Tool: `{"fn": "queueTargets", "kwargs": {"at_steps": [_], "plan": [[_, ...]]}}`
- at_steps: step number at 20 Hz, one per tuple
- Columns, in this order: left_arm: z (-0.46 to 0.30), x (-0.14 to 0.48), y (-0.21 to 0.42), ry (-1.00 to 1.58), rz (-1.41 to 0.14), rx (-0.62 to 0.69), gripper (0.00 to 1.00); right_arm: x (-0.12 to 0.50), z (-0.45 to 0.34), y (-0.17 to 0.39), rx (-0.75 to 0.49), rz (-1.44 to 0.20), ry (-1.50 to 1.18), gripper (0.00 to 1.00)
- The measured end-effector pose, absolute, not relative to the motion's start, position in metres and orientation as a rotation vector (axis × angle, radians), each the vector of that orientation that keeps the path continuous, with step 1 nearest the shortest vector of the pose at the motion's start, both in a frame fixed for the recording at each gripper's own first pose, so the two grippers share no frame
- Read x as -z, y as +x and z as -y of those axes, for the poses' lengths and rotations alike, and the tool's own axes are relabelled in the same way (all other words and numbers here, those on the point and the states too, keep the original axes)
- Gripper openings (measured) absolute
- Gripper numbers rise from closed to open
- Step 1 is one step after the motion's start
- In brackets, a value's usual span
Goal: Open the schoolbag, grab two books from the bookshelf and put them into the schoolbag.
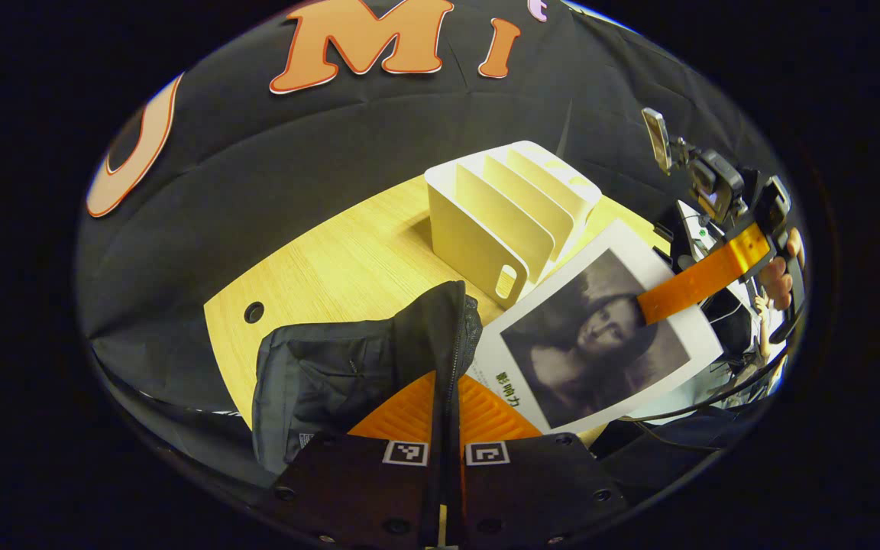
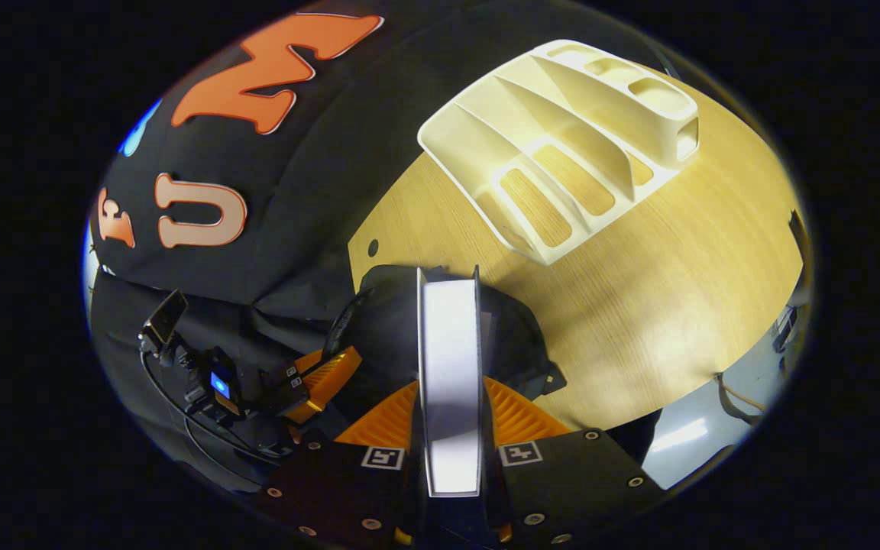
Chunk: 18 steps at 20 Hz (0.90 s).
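Left tool (image 1: 446, 428) black housing, two square coded markers (screws along edges), ribbed inner faces

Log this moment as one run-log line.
left gripper: shut on schoolbag edge, holding it open | right gripper: shut on book above schoolbag | bookshelf: empty, on table

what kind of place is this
Most likely a staged recording booth: black cloth wall behind a wooden table, with a white bookshelf, a black schoolbag and a book laid out.
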<state>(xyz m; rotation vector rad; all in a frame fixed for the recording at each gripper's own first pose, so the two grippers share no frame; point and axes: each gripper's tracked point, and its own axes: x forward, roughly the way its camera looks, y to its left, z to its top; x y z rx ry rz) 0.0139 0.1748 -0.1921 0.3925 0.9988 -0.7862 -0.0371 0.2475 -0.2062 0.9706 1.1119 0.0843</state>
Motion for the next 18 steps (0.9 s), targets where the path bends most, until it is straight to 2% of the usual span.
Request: {"fn": "queueTargets", "kwargs": {"at_steps": [5, 7, 10, 18], "plan": [[-0.168, 0.194, 0.011, 0.356, -1.01, 0.786, 0.04, 0.233, -0.269, -0.017, -0.105, -1.026, 1.12, 0.3], [-0.166, 0.194, 0.011, 0.354, -1.014, 0.785, 0.04, 0.248, -0.296, -0.019, -0.137, -1.068, 1.201, 0.3], [-0.164, 0.192, 0.013, 0.373, -1.016, 0.775, 0.04, 0.263, -0.31, -0.011, -0.157, -1.034, 1.271, 0.31], [-0.147, 0.182, 0.004, 0.407, -0.989, 0.814, 0.04, 0.281, -0.357, 0.015, -0.233, -1.039, 1.276, 0.31]]}}
